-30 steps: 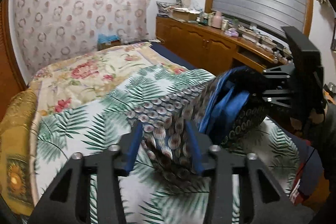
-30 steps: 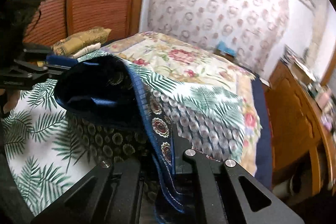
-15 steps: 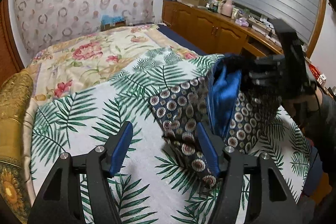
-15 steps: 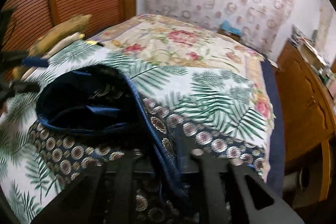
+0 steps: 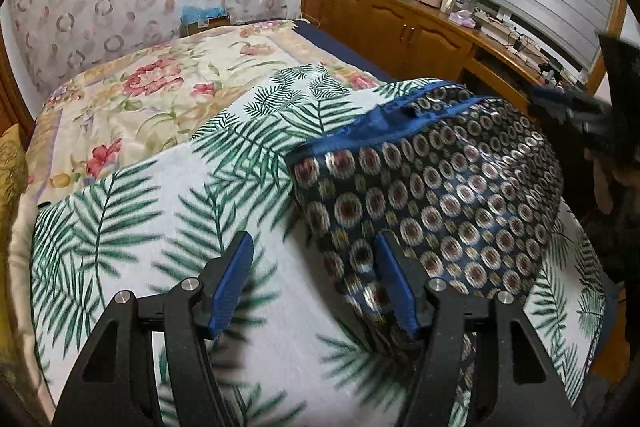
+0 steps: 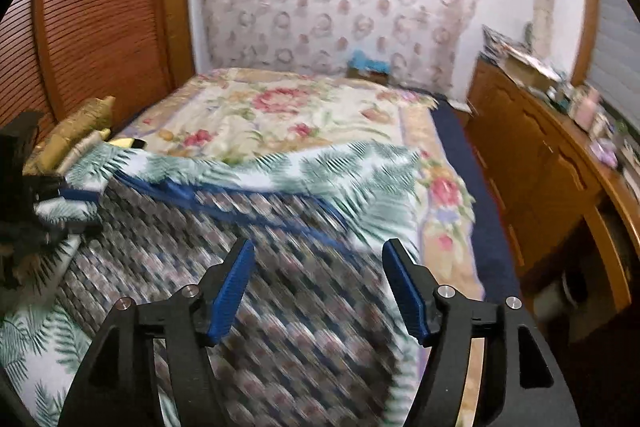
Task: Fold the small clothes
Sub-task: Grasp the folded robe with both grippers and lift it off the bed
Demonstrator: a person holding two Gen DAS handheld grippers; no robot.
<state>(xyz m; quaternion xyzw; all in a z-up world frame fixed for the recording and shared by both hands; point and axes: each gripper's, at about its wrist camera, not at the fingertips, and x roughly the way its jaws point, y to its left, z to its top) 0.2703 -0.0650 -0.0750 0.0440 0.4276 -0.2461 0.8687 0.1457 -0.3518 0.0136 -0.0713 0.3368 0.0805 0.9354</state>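
A small dark garment with round medallion print and a blue hem lies flat on the palm-leaf sheet. It also shows, motion-blurred, in the right wrist view. My left gripper is open and empty, with its right finger at the garment's near left edge. My right gripper is open and empty, just above the garment's right part. The right gripper's body shows at the far right of the left wrist view. The left gripper's body shows at the left edge of the right wrist view.
The bed carries a floral quilt beyond the leaf sheet. A gold cushion lies by the wooden slatted doors. A wooden cabinet with clutter runs along the bed's right side under a shuttered window.
Both grippers have opened and let go of the garment. It was held up and bunched; now it lies spread on the sheet. Both grippers have drawn back.
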